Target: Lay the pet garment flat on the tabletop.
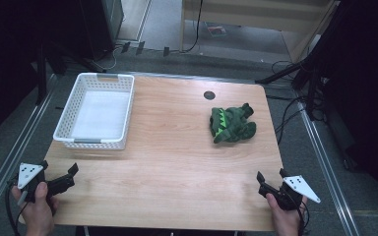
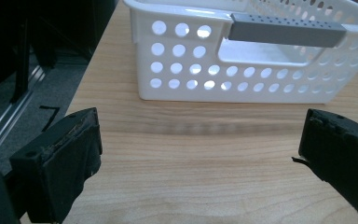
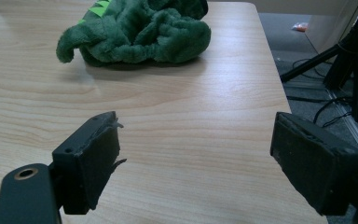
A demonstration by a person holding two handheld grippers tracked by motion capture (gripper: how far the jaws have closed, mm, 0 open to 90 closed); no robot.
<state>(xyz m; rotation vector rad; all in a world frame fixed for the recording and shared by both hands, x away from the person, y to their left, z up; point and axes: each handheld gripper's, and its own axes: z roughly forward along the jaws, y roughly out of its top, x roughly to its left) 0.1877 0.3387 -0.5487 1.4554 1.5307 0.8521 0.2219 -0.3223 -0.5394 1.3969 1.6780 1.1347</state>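
Both of your grippers are sitting at the near edge of the table [image 1: 177,162], nothing held. Left gripper [image 1: 70,176] is holding its jaws wide apart, only bare wood between the fingers [image 2: 70,154]. Right gripper [image 1: 270,181] is doing the same: jaws spread, nothing between the fingers [image 3: 93,158].

Green plush toy [image 1: 232,125] is lying well ahead of your right fingers and slightly toward the table's middle, on the far right part of the tabletop. In the right gripper view it's sitting beyond the left finger, crumpled, flat on the wood [image 3: 140,30], touching no gripper.

White perforated basket [image 1: 98,110] is standing straight ahead of your left fingers, close in front of them, with its grey handle bar [image 2: 286,31] facing you. Inside is looking empty.

Progress, as I'm reading it: you're at the start. Toy is still outside the basket and well apart from it, no grasp made. Likely remaining: you're reaching the right gripper forward to the toy, clamping on it, carrying it across to the basket ahead of the left fingers, releasing inside.
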